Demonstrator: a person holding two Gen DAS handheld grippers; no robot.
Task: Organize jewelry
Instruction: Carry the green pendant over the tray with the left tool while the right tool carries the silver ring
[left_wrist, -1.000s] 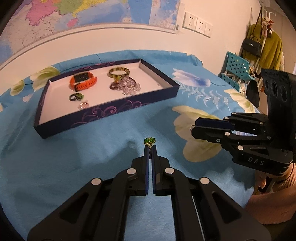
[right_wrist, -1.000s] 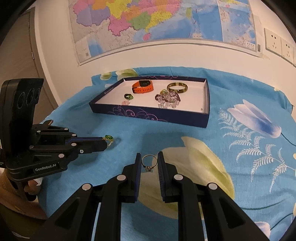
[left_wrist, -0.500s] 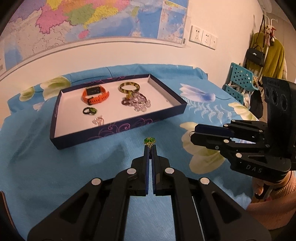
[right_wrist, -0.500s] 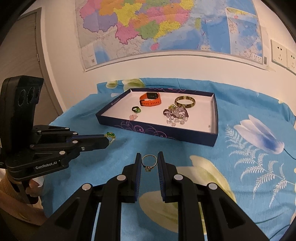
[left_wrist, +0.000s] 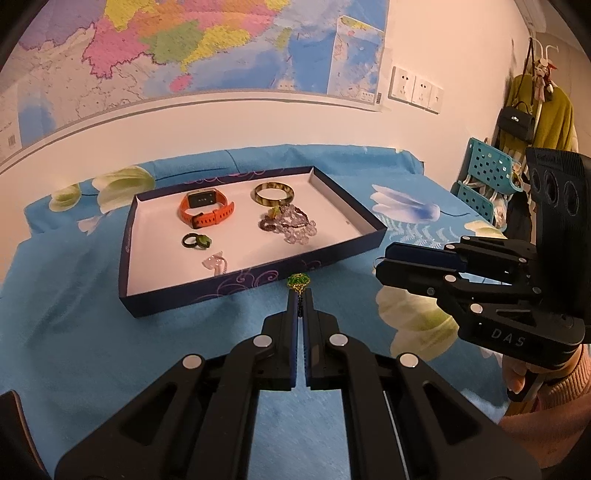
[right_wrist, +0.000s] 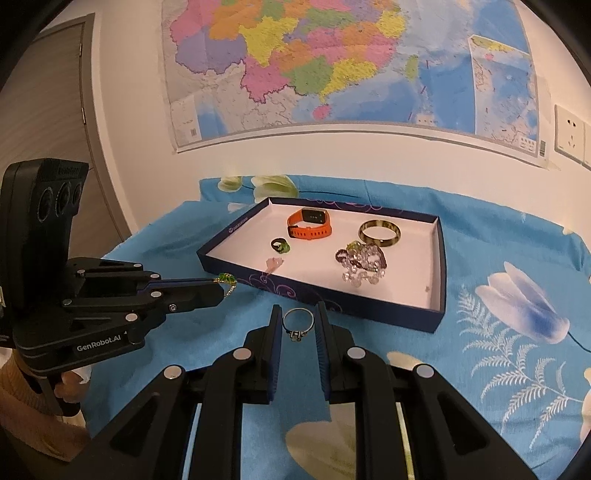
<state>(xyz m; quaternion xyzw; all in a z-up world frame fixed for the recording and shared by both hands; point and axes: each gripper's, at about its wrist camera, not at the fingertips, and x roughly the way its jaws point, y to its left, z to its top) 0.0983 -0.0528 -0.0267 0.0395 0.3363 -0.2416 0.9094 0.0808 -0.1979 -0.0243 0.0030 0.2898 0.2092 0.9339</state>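
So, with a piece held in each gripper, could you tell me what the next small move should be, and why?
Probably carry the left gripper forward over the tray's near wall before opening. It is shut on the green pendant, which sits just short of that wall, and bare floor shows beside the pink charm. The right gripper holds the silver ring and can follow.

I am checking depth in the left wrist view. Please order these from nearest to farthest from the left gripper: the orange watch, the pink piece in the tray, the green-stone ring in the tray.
From the left gripper:
1. Pink piece, by the tray's near wall.
2. Green-stone ring, mid-tray, left side.
3. Orange watch, toward the far wall.
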